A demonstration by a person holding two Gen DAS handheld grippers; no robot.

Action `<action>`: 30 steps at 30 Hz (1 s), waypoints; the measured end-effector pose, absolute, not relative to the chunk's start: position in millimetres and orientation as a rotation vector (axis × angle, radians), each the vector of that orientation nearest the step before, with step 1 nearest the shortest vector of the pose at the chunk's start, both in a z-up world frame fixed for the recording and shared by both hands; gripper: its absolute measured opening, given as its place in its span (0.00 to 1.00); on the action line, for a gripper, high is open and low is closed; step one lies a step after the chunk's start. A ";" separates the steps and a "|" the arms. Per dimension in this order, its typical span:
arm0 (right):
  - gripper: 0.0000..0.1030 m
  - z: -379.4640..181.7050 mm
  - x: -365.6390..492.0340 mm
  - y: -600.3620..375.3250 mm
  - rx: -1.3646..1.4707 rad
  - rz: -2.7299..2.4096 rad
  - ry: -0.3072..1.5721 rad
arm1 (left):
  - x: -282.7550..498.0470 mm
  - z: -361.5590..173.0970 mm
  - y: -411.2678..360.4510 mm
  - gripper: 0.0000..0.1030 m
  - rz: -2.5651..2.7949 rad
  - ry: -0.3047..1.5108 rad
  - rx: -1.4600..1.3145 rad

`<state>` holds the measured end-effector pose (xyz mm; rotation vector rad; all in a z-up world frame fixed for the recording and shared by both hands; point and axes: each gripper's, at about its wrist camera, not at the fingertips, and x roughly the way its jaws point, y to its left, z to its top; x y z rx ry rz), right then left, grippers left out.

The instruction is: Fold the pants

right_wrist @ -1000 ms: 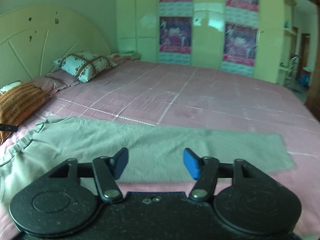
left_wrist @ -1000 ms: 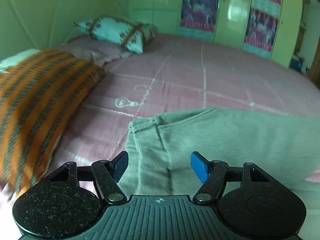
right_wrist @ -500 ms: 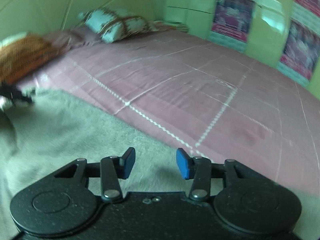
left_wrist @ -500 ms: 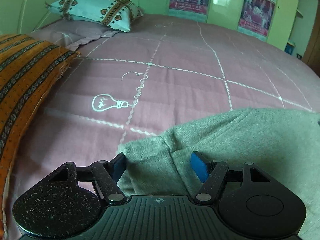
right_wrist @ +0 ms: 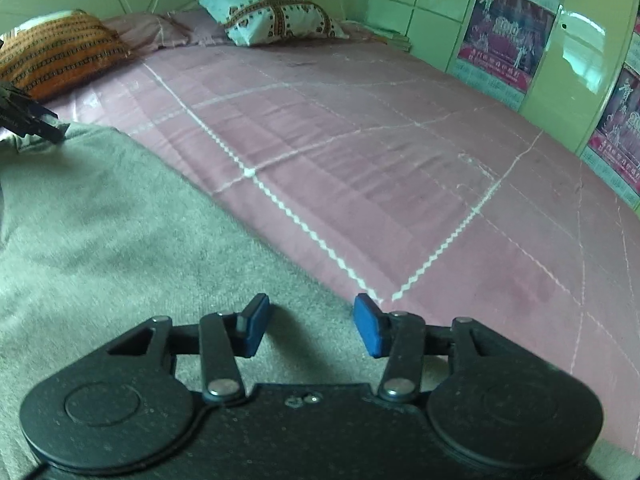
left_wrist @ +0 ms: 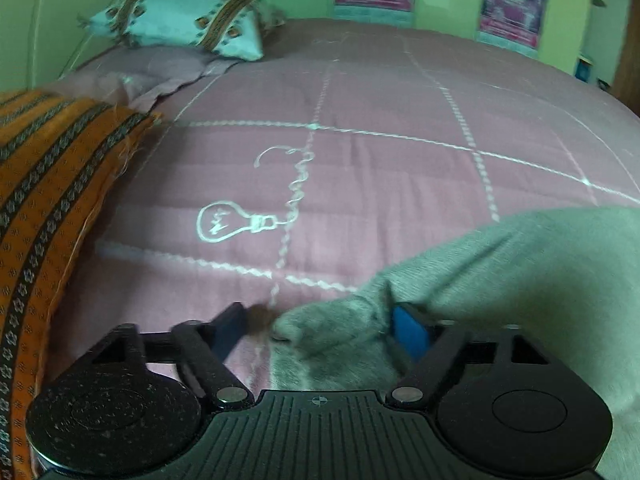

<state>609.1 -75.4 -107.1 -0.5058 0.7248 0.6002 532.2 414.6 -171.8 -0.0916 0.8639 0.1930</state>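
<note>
Left gripper [left_wrist: 320,330] jaws are opening, a bunched corner of the grey pants [left_wrist: 500,280] between them, left pad blurred. Right gripper [right_wrist: 310,326] opens slightly, empty, over the pants' edge; fabric runs off-frame.

Pink quilted bedspread [left_wrist: 380,168] with pillows at its head

An orange striped pillow [left_wrist: 48,200] lies at nine o'clock in the left wrist view, a white patterned pillow [left_wrist: 188,20] at eleven; a stitched light-bulb motif [left_wrist: 236,222] sits near centre, and posters [right_wrist: 506,36] line the green wall [right_wrist: 432,4] at two o'clock.
</note>
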 end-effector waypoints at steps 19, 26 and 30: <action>0.00 -99.3 617.2 -63.2 -0.623 0.571 0.803 | 523.4 -171.0 403.7 0.30 0.120 0.797 -0.074; 0.35 -102.0 620.9 -68.7 -0.648 0.572 0.730 | 523.8 -172.6 409.3 0.51 0.140 0.793 -0.088; 0.34 -112.8 632.8 -69.1 -0.644 0.604 0.744 | 528.2 -176.0 413.8 0.62 0.133 0.792 -0.093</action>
